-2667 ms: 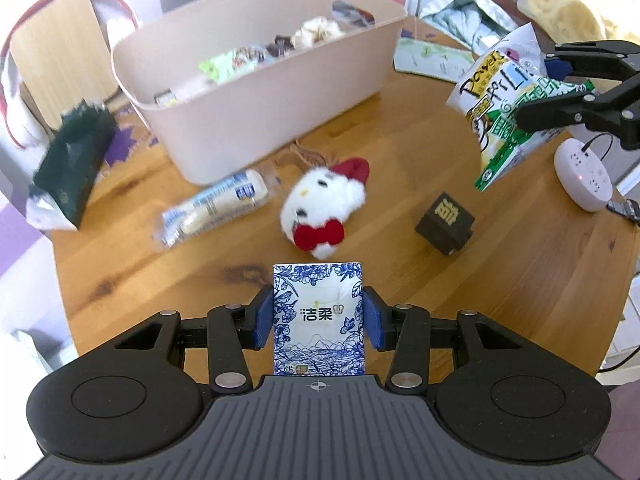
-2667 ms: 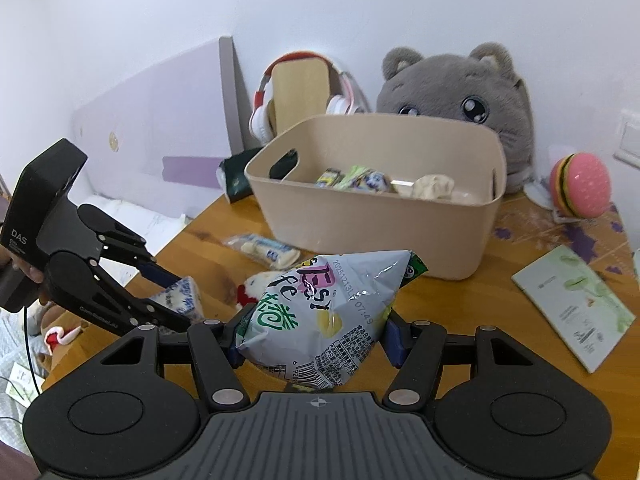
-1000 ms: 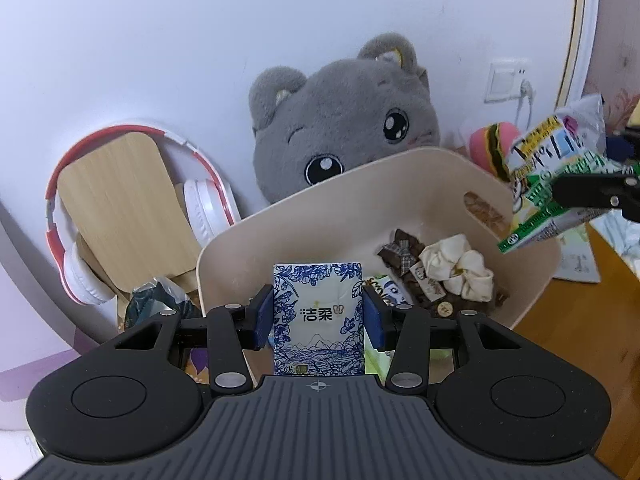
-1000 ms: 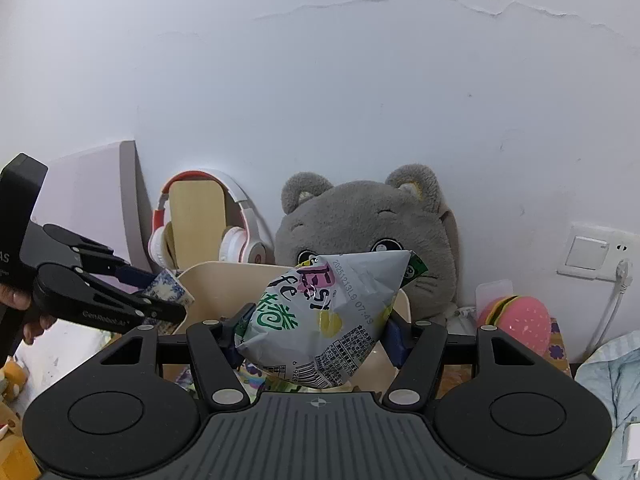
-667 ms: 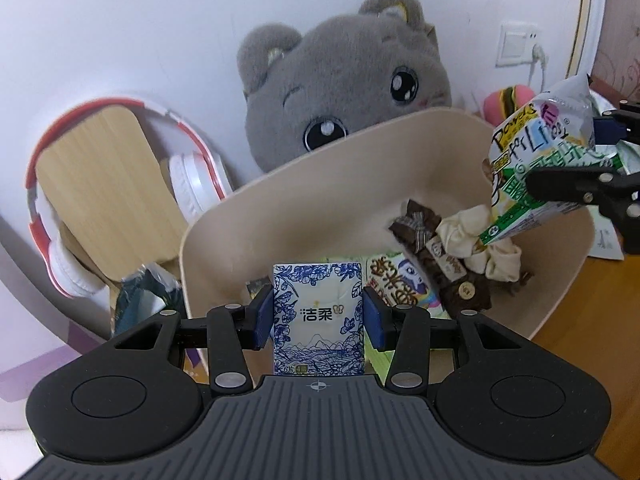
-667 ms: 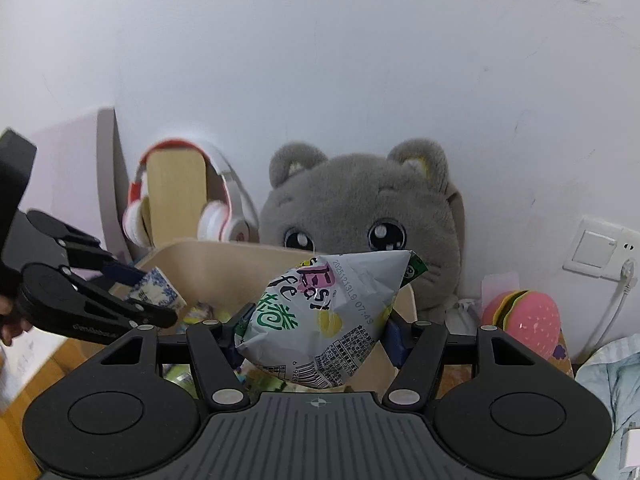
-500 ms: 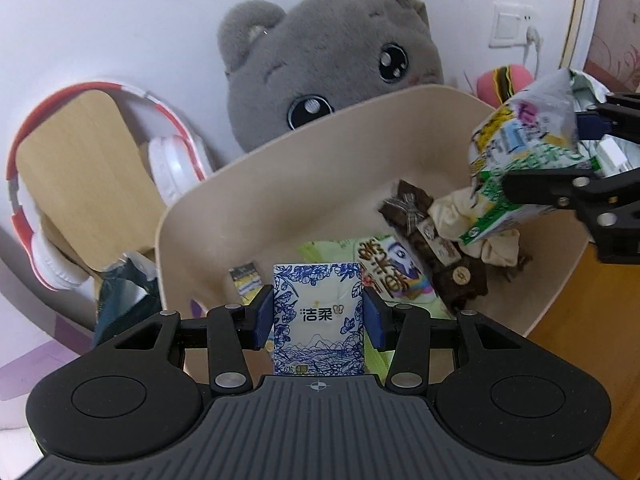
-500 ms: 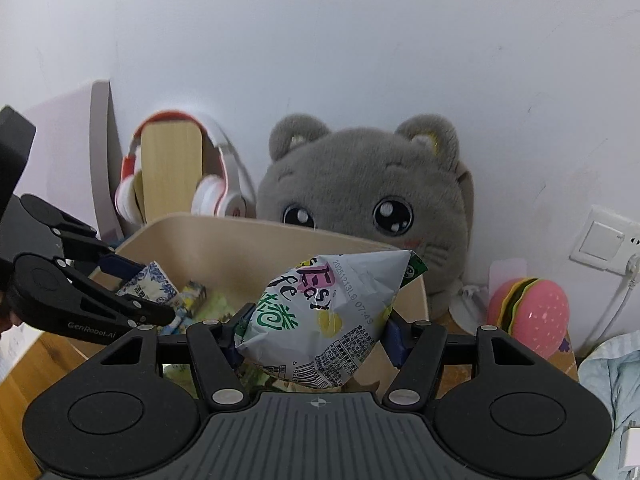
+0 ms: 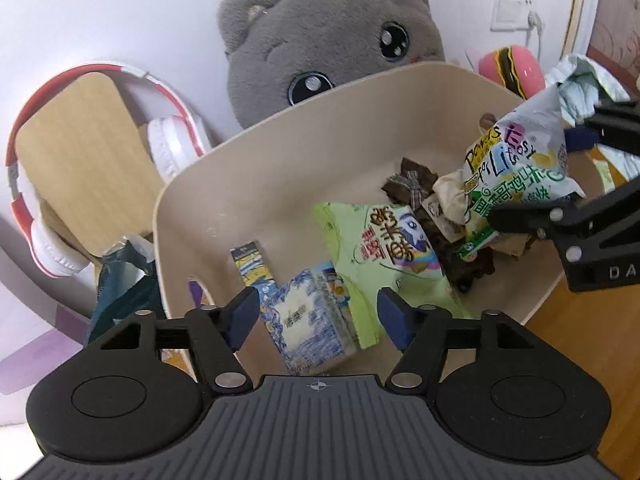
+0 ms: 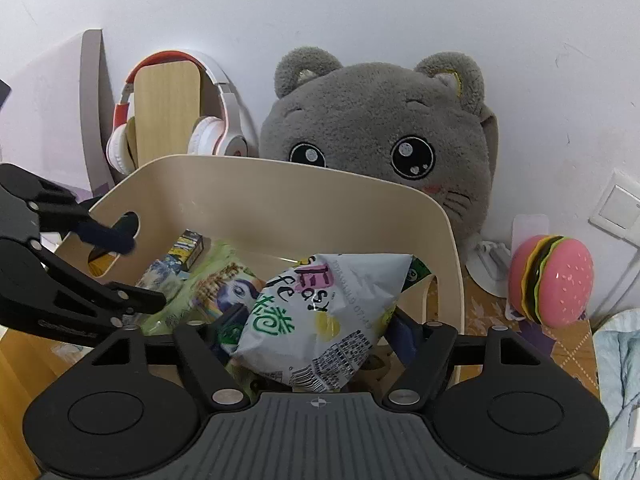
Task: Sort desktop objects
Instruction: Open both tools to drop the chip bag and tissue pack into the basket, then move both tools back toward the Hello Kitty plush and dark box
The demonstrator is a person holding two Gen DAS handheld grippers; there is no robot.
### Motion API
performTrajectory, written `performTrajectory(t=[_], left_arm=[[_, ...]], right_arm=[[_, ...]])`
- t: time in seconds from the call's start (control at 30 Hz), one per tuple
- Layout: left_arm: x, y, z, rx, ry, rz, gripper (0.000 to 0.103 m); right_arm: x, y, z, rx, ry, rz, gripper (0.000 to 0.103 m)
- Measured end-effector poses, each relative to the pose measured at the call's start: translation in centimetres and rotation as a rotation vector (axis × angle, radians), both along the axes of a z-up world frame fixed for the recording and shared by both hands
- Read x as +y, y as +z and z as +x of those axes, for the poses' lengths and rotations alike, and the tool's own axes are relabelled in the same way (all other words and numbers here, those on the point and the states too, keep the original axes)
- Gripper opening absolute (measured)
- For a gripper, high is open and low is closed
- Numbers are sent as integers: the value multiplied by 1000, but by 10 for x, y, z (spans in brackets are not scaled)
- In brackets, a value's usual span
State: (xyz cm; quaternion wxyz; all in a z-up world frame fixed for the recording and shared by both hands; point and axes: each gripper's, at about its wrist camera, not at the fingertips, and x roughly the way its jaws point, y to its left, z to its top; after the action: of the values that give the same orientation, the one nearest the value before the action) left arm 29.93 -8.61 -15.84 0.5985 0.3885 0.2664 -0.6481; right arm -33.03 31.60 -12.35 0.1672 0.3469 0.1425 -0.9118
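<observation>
Tissues, a blue-and-white pack, lie on the floor of the beige bin at about 6 o'clock in the left wrist view, clear of the left hand-held gripper, whose jaws have just been opening and now stand wide on either side of the pack without touching it. Toward 3 o'clock the right hand-held gripper has also just been opening its jaws; the chip bag sits between them over the bin, above a green snack packet and some dark scrunchies, though whether the pads press it I cannot tell.
</observation>
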Motion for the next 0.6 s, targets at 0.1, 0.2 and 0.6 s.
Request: performTrajectory(t=[0.1,0.2,0.6], left_arm=[[5,7,6,10,11,-17,72],[12,14,11,10,17,-39,74],[62,30,18,74,-1,-74,77]], right_arm=[[0,1,1,-11,1,8,81],[2,4,5,-1,-7,10,89],[19,21,41,97,-7,-7,103]])
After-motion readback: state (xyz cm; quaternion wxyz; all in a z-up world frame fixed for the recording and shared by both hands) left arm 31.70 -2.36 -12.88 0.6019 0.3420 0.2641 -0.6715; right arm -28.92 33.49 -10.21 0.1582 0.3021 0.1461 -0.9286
